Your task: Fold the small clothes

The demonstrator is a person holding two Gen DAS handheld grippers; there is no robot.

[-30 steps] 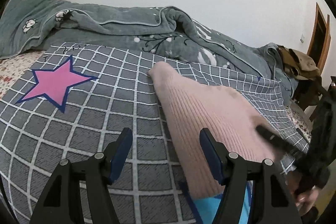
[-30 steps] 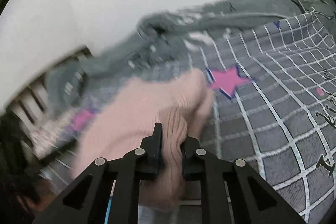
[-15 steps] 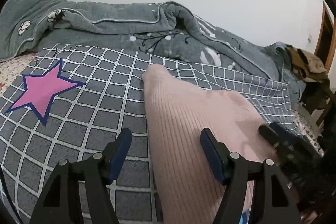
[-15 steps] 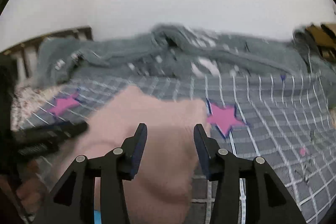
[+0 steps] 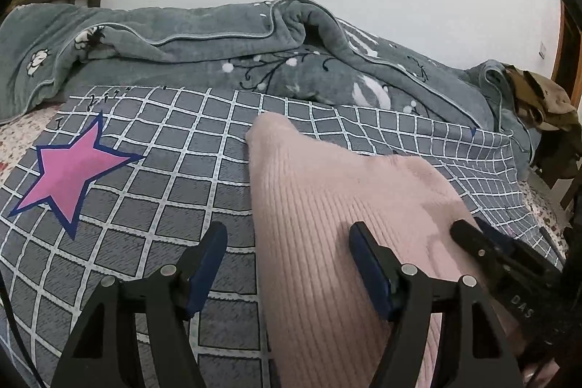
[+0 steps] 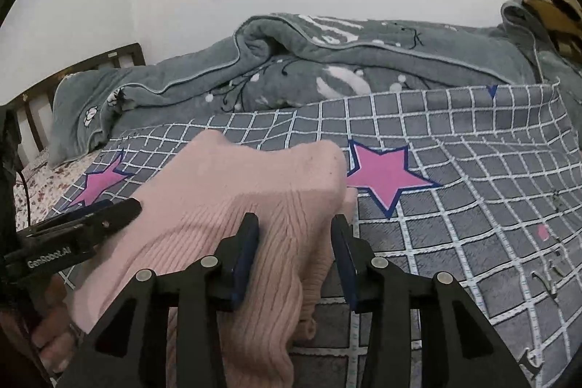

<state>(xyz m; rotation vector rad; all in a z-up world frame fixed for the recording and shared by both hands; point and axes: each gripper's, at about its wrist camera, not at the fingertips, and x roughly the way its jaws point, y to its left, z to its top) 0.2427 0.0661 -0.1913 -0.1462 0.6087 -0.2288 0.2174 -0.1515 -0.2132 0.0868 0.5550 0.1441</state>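
A pink ribbed knit garment (image 5: 327,206) lies folded on the grey checked bedspread (image 5: 163,188); it also shows in the right wrist view (image 6: 247,191). My left gripper (image 5: 287,257) is open and empty, with its jaws wide apart above the garment's left edge. My right gripper (image 6: 294,239) is open, with its jaws apart over the garment's near right part and nothing held. The right gripper also shows at the right of the left wrist view (image 5: 509,253). The left gripper shows at the left of the right wrist view (image 6: 83,224).
A rumpled grey-green quilt (image 5: 254,57) lies along the far side of the bed by the white wall. Pink stars (image 5: 69,170) mark the bedspread. A dark wooden headboard (image 6: 72,71) stands at the left. Brown clothing (image 5: 545,100) sits on a chair at the right.
My right gripper let go of the pink garment and opened. The garment now lies flat on the bedspread. My left gripper stayed open and shifted a little over the garment.
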